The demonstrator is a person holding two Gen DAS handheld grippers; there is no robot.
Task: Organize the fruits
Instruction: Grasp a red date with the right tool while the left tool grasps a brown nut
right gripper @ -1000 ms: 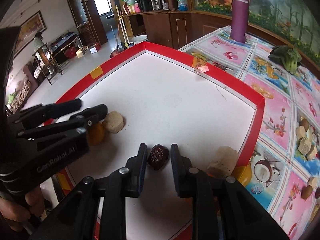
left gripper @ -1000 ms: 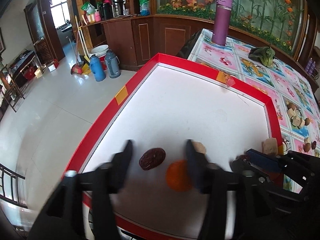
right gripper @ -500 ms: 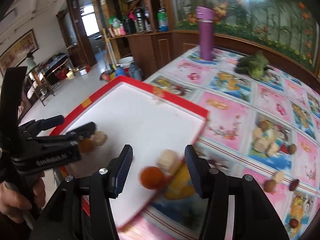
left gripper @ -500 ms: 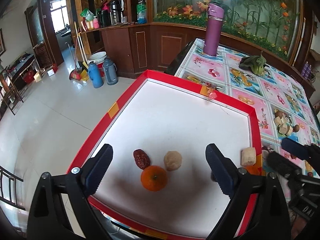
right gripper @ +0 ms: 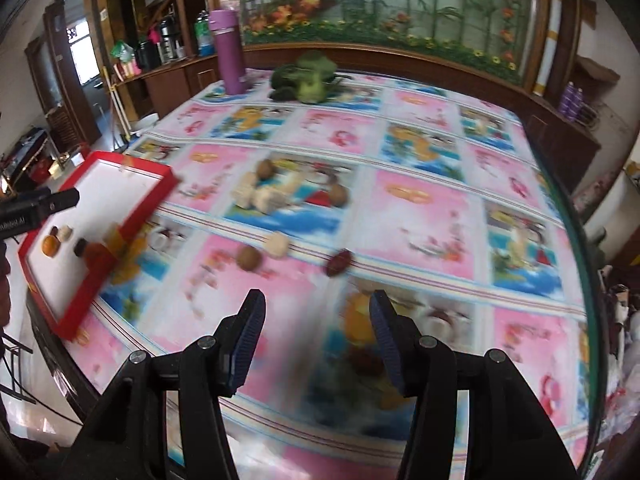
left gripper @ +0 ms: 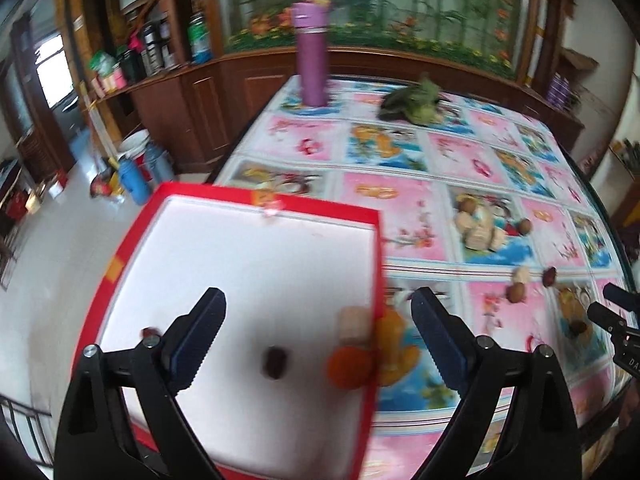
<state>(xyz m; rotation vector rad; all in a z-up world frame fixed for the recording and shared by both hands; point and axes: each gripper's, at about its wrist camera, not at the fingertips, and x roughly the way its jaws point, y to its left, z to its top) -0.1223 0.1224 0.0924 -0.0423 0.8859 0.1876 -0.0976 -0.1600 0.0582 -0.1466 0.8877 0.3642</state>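
Red-rimmed white tray, lower left: dark date, orange fruit. Left gripper & right gripper: fingers apart, empty. Floral-cloth table, centre.

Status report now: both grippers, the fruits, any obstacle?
Left gripper open, empty, over red tray. Right gripper open, empty, over tablecloth. Orange and dark date in tray; loose fruits remain outside. Nothing in the way.
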